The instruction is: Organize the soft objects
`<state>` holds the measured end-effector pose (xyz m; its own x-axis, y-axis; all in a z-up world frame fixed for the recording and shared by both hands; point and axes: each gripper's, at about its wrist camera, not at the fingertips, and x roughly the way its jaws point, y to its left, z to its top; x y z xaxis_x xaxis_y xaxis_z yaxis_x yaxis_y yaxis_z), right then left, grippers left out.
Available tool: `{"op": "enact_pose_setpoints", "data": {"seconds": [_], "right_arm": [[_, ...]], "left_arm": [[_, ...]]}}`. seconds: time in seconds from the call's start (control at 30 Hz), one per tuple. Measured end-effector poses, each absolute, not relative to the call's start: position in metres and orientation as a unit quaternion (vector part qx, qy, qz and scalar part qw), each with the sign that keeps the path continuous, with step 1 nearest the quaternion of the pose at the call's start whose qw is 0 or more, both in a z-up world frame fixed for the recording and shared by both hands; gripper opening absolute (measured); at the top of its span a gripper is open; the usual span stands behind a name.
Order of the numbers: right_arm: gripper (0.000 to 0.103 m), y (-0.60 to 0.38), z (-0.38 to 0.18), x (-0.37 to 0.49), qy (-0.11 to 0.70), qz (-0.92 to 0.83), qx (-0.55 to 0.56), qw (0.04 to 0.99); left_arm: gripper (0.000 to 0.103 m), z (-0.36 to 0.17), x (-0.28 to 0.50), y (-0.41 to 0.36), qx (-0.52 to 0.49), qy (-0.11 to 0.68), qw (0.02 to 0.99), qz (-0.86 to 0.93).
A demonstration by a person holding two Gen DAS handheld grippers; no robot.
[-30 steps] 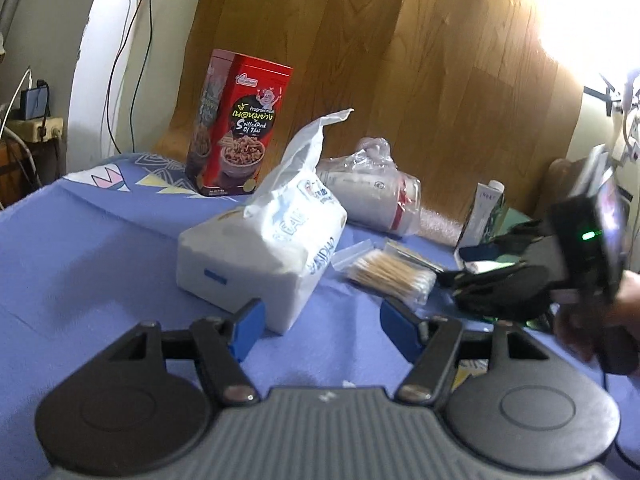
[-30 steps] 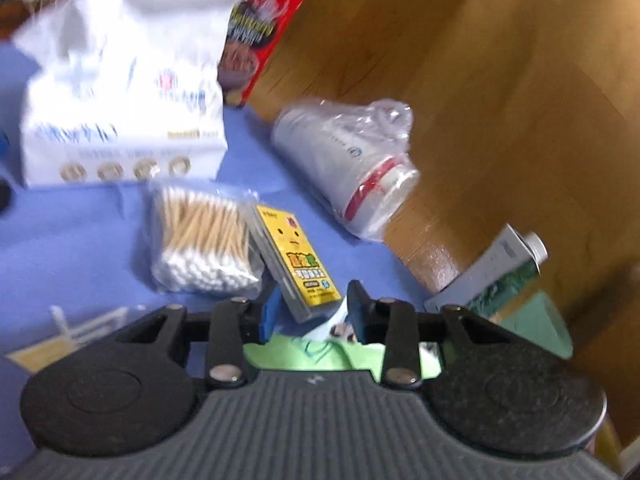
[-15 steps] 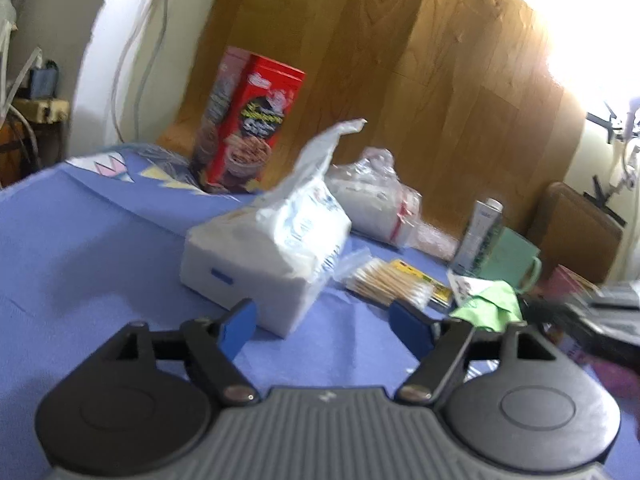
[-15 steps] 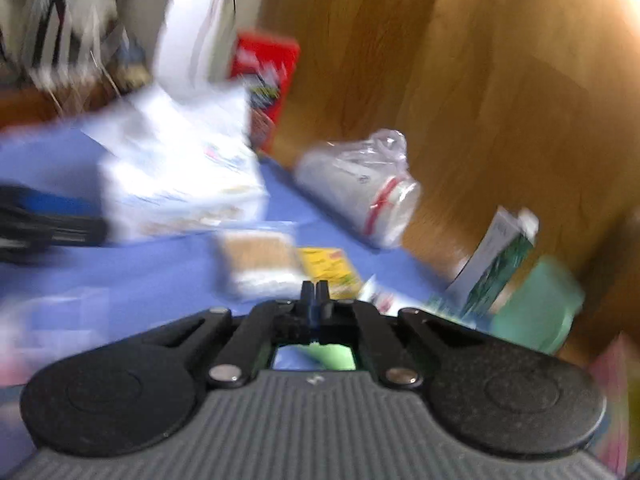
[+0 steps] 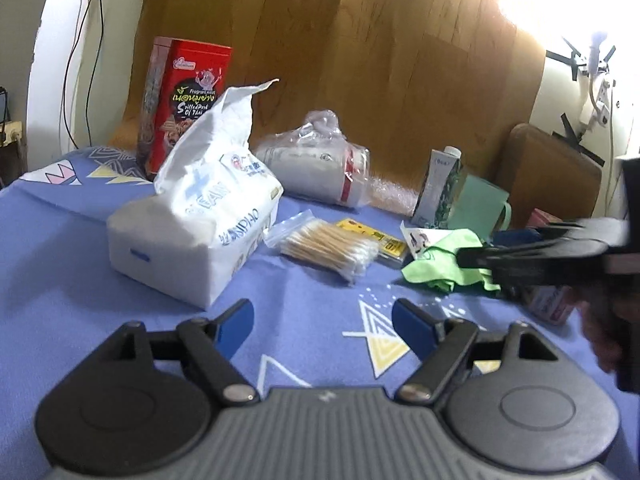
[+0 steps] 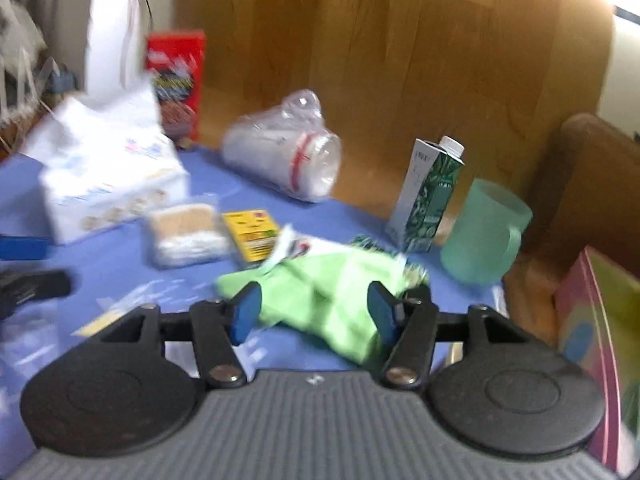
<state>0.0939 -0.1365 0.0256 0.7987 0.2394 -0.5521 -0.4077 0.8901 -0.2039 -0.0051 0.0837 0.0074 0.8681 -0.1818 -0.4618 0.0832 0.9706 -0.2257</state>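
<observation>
1. The left claw (image 5: 323, 322) is being held wide above the blue patterned surface (image 5: 60, 280); nothing is being gripped between its blue pads (image 5: 236, 320).
2. The right claw (image 6: 314, 310) is being held apart over the green cloth (image 6: 320, 280). Its jaws have just been opening, and the cloth is lying between and beyond the pads without being pressed by them.
3. In the left wrist view, the right claw (image 5: 480, 258) is being seen at 3 o'clock, with its dark fingers reaching over the green cloth (image 5: 432, 264).
4. The green cloth is lying crumpled on the surface at 3 o'clock from the bag of cotton swabs (image 5: 328, 246), near the milk carton (image 5: 438, 188).
5. The tissue pack (image 5: 200, 216) is resting at 9 o'clock from the cotton swabs, with a sheet standing out of its top.
6. The red box (image 5: 184, 100) is standing upright at 12 o'clock from the tissue pack, against the wooden panel (image 5: 360, 60).
7. The stack of cups in a plastic bag (image 5: 320, 164) is lying on its side at 12 o'clock from the cotton swabs.
8. The yellow pack (image 6: 252, 234) is lying flat just beside the swabs, at 3 o'clock.
9. The green mug (image 6: 484, 232) is standing at 3 o'clock from the milk carton, just beside it.
</observation>
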Motion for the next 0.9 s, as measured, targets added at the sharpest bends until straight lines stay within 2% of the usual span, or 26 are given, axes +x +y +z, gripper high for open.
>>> {"op": "enact_pose_setpoints", "data": {"seconds": [0.07, 0.13, 0.17, 0.37, 0.53, 0.6, 0.67, 0.7, 0.73, 0.83, 0.87, 0.9], "right_arm": [[0.056, -0.127, 0.014, 0.109, 0.286, 0.182, -0.173, 0.925], [0.013, -0.128, 0.007, 0.107, 0.288, 0.194, -0.17, 0.922], [0.006, -0.127, 0.006, 0.102, 0.289, 0.198, -0.169, 0.921], [0.006, -0.14, 0.013, 0.009, 0.253, 0.26, -0.177, 0.915], [0.006, -0.155, 0.009, -0.055, 0.277, 0.309, -0.138, 0.899], [0.01, -0.162, 0.01, -0.067, 0.273, 0.322, -0.125, 0.898], [0.042, -0.164, 0.011, -0.068, 0.27, 0.317, -0.128, 0.9], [0.076, -0.164, 0.011, -0.068, 0.266, 0.304, -0.132, 0.905], [0.092, -0.164, 0.01, -0.066, 0.261, 0.292, -0.133, 0.911], [0.091, -0.163, 0.005, -0.054, 0.278, 0.29, -0.126, 0.907], [0.091, -0.165, 0.002, -0.05, 0.29, 0.289, -0.117, 0.905], [0.084, -0.167, -0.002, -0.047, 0.302, 0.292, -0.102, 0.902]], "left_arm": [[0.079, 0.006, -0.005, 0.089, -0.115, 0.245, 0.96, -0.07], [0.079, 0.005, -0.005, 0.097, -0.136, 0.242, 0.958, -0.068], [0.079, 0.004, -0.003, 0.103, -0.148, 0.241, 0.957, -0.067], [0.079, 0.003, -0.004, 0.115, -0.19, 0.239, 0.949, -0.078], [0.079, 0.005, -0.009, 0.099, -0.237, 0.278, 0.914, -0.175], [0.079, 0.006, -0.011, 0.085, -0.243, 0.294, 0.901, -0.208], [0.079, 0.009, -0.011, 0.067, -0.221, 0.312, 0.899, -0.214], [0.079, 0.01, -0.011, 0.06, -0.213, 0.321, 0.898, -0.216], [0.079, 0.011, -0.012, 0.054, -0.207, 0.327, 0.896, -0.22], [0.073, 0.01, -0.013, 0.038, -0.18, 0.35, 0.893, -0.219], [0.064, 0.008, -0.013, 0.032, -0.174, 0.362, 0.89, -0.216], [0.056, 0.006, -0.013, 0.028, -0.172, 0.369, 0.886, -0.219]]}}
